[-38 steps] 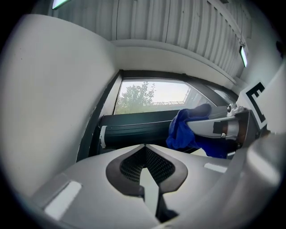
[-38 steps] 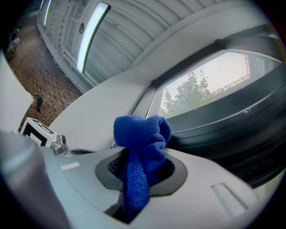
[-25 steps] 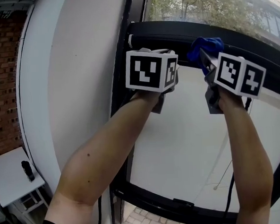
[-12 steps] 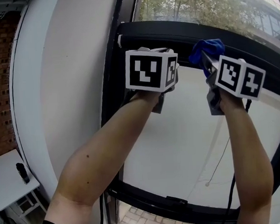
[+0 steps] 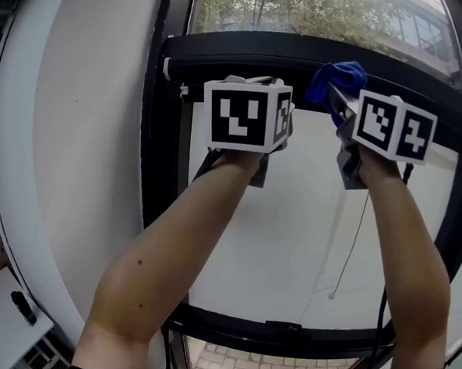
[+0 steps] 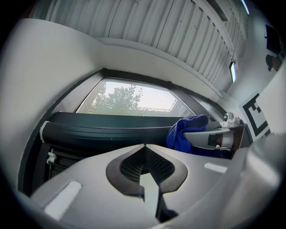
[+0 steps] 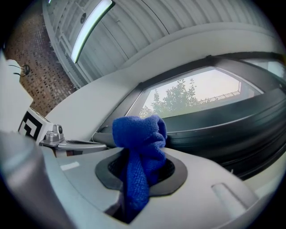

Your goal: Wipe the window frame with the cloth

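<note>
A blue cloth point(image 5: 335, 80) is bunched between the jaws of my right gripper point(image 7: 140, 154), which is shut on it. The cloth point(image 7: 138, 147) rises above the jaw tips, just below the black top bar of the window frame point(image 5: 285, 50); I cannot tell whether it touches the bar. My left gripper point(image 6: 144, 146) is shut with nothing in it, raised beside the right one and left of the cloth point(image 6: 185, 132). Both marker cubes, left point(image 5: 248, 114) and right point(image 5: 393, 125), hide the jaws in the head view.
The frame's black left post point(image 5: 160, 145) meets a white wall point(image 5: 73, 150). A thin pull cord point(image 5: 345, 243) hangs in front of the pane, ending in a bead. The bottom bar point(image 5: 287, 330) runs below the forearms. Trees show through the upper glass point(image 5: 298, 8).
The head view has swung right, so the frame's left post and the wall sit further left. Both grippers keep the same pose under the top bar, the cloth still gripped.
</note>
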`<state>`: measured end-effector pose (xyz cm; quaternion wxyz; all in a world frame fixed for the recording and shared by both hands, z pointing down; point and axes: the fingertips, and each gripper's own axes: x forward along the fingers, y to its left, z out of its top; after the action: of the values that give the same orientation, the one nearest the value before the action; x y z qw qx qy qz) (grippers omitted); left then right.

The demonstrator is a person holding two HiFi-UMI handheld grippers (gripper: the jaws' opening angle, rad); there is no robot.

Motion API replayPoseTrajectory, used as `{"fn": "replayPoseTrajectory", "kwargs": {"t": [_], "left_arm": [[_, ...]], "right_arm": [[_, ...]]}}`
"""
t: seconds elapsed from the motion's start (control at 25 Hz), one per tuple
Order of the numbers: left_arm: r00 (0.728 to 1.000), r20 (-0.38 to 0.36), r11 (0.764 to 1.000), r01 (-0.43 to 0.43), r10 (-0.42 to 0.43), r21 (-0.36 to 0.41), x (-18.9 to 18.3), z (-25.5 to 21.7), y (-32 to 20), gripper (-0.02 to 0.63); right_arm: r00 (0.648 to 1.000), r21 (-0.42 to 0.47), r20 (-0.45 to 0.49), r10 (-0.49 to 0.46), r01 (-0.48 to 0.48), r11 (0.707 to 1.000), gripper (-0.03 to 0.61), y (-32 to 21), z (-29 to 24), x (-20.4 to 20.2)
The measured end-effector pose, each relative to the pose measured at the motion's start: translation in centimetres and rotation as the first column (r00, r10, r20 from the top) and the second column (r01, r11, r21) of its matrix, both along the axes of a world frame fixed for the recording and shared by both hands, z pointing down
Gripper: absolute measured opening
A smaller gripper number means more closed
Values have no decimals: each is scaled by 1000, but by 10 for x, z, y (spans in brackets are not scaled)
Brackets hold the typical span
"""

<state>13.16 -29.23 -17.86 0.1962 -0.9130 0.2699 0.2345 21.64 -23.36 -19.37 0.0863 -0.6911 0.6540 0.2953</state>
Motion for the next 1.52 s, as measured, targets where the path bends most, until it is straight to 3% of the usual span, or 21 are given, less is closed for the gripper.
{"fn": "replayPoseTrajectory", "kwargs": {"t": [0.28, 0.84, 1.52], "left_arm": [[997, 16, 997, -71, 71, 19, 25, 1, 19, -9], [1000, 9, 999, -21, 20, 41, 87, -6, 66, -9], [998, 13, 997, -68, 68, 43, 154, -13, 136, -9]], "right_arm": [[998, 7, 0, 56, -56, 998, 91, 15, 3, 21], [1000, 5, -13, 9, -9, 1000, 91, 64, -2, 81], [998, 30, 19, 57, -58, 998, 91, 134, -7, 163]]}}
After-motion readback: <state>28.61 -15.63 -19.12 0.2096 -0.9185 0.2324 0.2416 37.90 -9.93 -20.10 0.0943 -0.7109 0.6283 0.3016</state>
